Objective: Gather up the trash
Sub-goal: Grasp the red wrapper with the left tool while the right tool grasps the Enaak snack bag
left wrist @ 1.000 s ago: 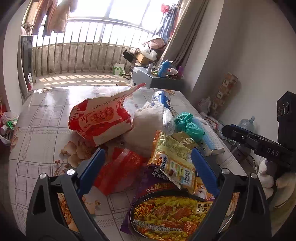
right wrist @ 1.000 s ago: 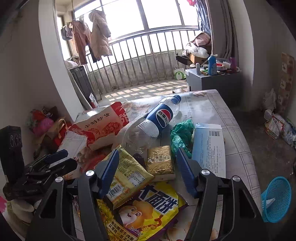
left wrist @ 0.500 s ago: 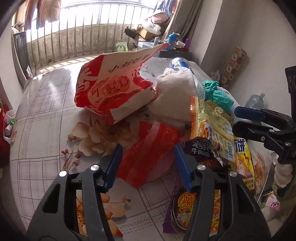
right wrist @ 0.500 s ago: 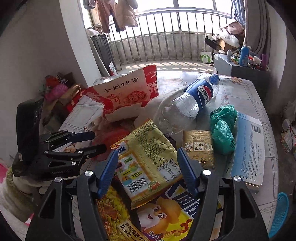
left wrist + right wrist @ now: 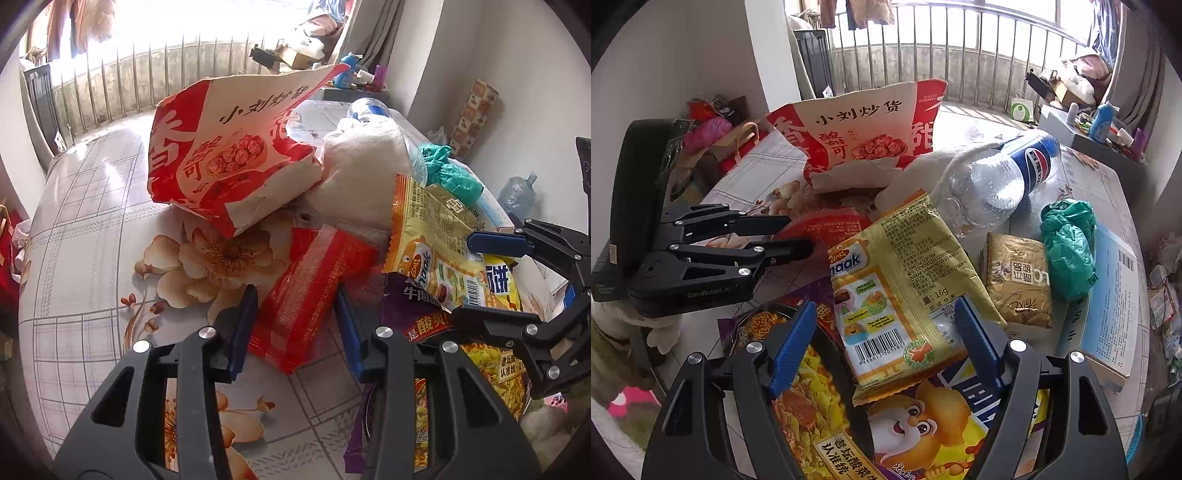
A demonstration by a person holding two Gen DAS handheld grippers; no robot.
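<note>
The red wrapper is a flat, crinkled plastic packet with a clear ribbed strip. It lies on the flowered bench at the near edge of the trash pile, its long axis slanting from the left tool up and to the right. That tool's jaws have just been closing, the wrapper's lower end between them; whether they pinch it I cannot tell. The right tool has been opening, straddling a yellow snack packet without gripping it.

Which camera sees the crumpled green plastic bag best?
The right wrist view: the crumpled green plastic bag lies unobstructed beside the gold packet. In the left wrist view, the bag is farther off and partly hidden.
</note>
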